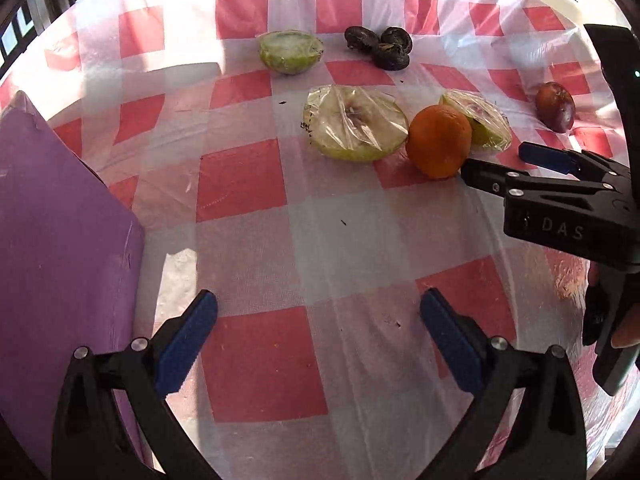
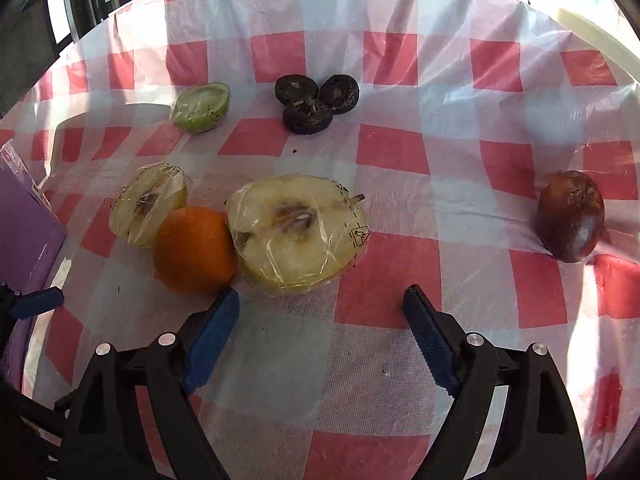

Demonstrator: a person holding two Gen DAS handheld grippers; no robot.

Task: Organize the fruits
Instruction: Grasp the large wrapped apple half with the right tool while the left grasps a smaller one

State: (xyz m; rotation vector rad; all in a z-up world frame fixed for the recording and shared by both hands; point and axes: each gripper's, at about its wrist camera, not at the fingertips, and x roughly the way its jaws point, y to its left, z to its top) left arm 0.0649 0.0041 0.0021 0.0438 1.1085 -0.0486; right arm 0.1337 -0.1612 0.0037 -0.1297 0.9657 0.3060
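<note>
An orange lies on the red-and-white checked cloth between two plastic-wrapped apple halves, the other half being. A wrapped green fruit half and three dark shrivelled fruits lie farther back. A brown fruit lies at the right. My left gripper is open and empty above bare cloth. My right gripper is open and empty, its tips just short of the orange and the apple half.
A purple board stands at the left edge. The cloth-covered table's far edge runs along the back, with windows beyond at the far left.
</note>
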